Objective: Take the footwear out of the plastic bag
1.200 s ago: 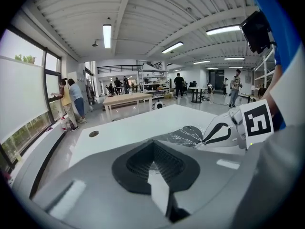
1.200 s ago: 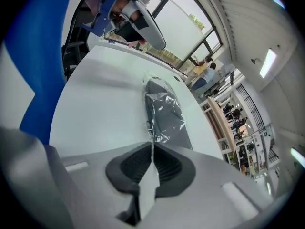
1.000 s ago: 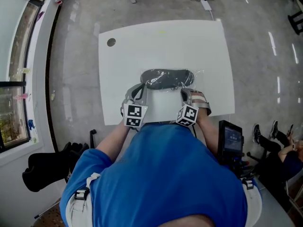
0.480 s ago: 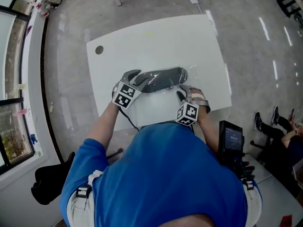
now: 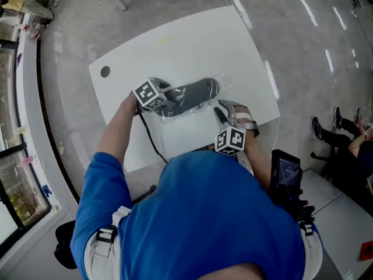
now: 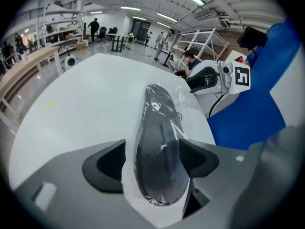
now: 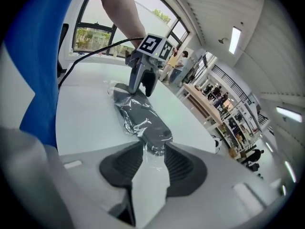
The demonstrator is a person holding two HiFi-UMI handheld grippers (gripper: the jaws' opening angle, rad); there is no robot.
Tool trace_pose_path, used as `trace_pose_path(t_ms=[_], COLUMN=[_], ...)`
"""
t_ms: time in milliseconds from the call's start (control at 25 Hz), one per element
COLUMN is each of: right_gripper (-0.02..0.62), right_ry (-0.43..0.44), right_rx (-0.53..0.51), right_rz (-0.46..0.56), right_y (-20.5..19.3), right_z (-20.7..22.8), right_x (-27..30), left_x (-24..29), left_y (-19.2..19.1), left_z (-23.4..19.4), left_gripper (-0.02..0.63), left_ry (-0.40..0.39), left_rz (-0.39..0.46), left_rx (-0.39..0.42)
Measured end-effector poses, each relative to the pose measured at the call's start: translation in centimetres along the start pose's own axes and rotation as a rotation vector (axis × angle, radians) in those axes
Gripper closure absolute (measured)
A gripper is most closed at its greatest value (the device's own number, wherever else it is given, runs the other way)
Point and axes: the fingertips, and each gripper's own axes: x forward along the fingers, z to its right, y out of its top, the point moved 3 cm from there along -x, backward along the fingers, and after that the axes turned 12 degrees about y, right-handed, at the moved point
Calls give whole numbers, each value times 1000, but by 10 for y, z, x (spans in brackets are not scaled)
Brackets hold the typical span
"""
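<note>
A dark grey piece of footwear [image 5: 189, 93] lies in a clear plastic bag [image 5: 218, 86] on the white table [image 5: 175, 45]. My left gripper [image 5: 165, 96] is at its left end. Its jaws are opening wide, and the bagged footwear [image 6: 159, 142] lies between them with a gap on one side. My right gripper [image 5: 220, 111] is at the right end, beside the table's near edge. Its jaws are opening, and the bag's clear end [image 7: 153, 149] sits between their tips, just in front of the footwear [image 7: 143, 118]. Each gripper view shows the other gripper: the right one [image 6: 198, 82], the left one [image 7: 138, 87].
A round hole [image 5: 105, 72] sits in the table's far left corner. A cable [image 5: 148, 139] trails from the left gripper along the table towards me. A dark device with a screen [image 5: 285, 174] stands at my right. A seated person's legs [image 5: 326, 136] show on the floor to the right.
My left gripper has moved from the table's near edge up to the left end of the bagged footwear. The right gripper has stayed at the right end. The head view has swung.
</note>
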Motion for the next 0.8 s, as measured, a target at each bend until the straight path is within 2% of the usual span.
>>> trace_pose_path(t_ms=[160,280,400,440,520,640,800], right_gripper=[465,465,465,465,465,465,465], right_ry=[-22,-25,-20,-17,-11,3,32], right_rx=[50,114,201,235,305,401,483], right_rz=[-9,-7,8,16,37,77,120], right_y=[-14,-24,-31,-32,-34,-38,-43], right_z=[2,5,8,10,15,25,35], right_x=[-7,-12,-19,-23,-33,-38,-39], left_x=[17,22,21,18,12,0,-14], left_y=[-1,1,2,2,2,6,15], left_z=[8,12,20,23,26,23,39], left_gripper=[224,232,293,295,299,310,331], left_ry=[-87,-95,-96,-88,-47,69,195], left_rz=[-94,-134,-145,-148,-160,-173,-119], left_rx=[48,88,101,106,120,169,232])
